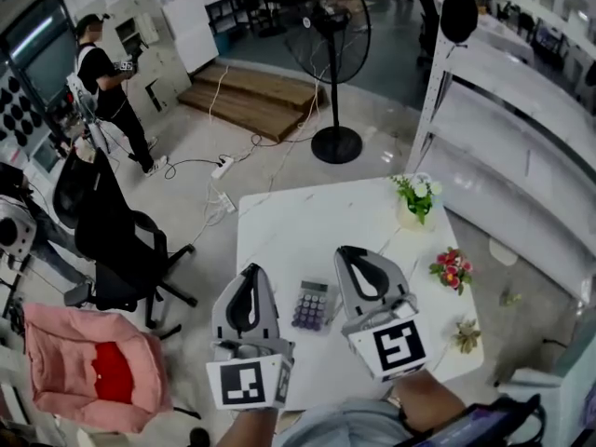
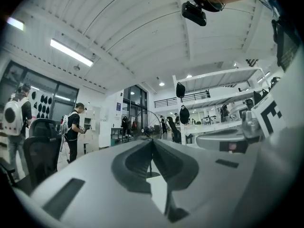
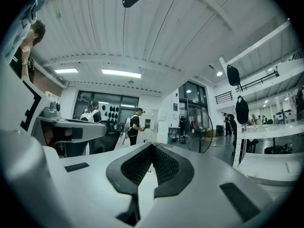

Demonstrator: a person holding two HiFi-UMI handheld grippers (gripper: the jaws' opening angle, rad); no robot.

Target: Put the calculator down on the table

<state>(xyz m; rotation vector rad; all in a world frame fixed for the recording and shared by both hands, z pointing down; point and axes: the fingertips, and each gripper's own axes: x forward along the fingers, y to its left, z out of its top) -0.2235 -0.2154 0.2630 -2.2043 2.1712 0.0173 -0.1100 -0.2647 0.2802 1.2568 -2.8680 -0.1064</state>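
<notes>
Head view: calculator (image 1: 312,305) lies on the desk (image 1: 279,222), pointing twelve o'clock, between your left claw (image 1: 250,270) and right claw (image 1: 352,250), both closed and empty.

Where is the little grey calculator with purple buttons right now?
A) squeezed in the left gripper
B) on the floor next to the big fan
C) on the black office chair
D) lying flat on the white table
D: the little grey calculator with purple buttons lies flat on the white table, and the left gripper and the right gripper both have their jaws shut on nothing.
</notes>
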